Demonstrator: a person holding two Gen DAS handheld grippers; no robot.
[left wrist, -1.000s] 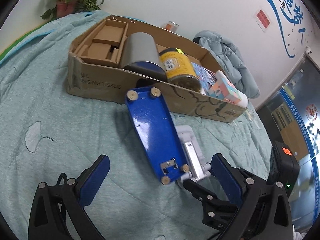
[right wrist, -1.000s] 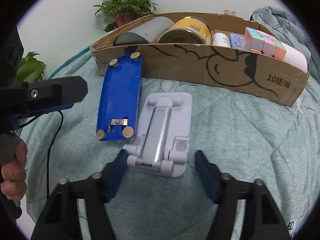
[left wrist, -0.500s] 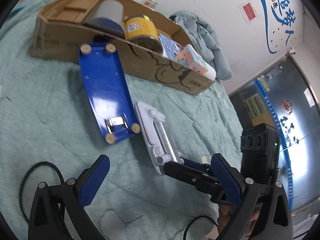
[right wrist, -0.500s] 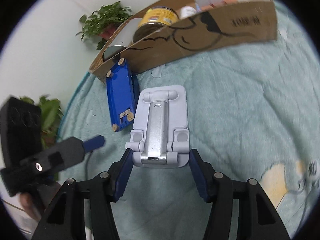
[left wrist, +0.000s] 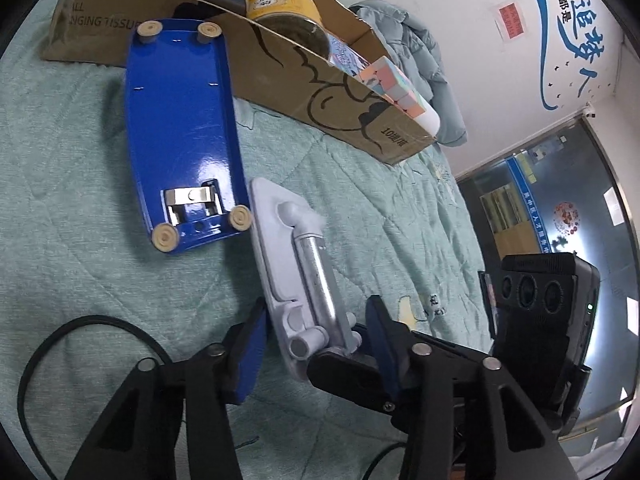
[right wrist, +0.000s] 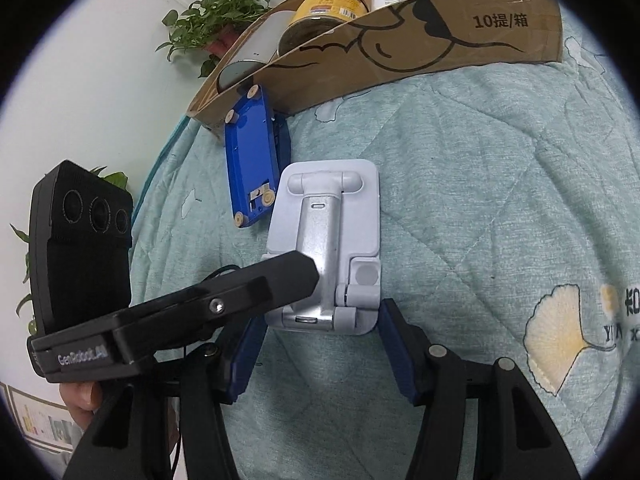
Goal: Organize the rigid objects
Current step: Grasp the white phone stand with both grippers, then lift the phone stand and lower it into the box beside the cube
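Now both grippers, left [left wrist: 316, 344] and right [right wrist: 320, 344], straddle one phone stand [right wrist: 326, 248], jaws spread, beside one blue tray [left wrist: 184, 136].

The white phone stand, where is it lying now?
The white phone stand lies flat on the green quilt, just right of the blue plate in the right wrist view, in front of the cardboard box.

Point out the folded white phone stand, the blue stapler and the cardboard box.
Folded white plastic phone stand [right wrist: 326, 240], right wrist view, silver centre arm.
Upturned blue metal stapler [left wrist: 182, 120], left wrist view, flat base.
Long brown cardboard box [right wrist: 440, 46], right wrist view, printed front wall.
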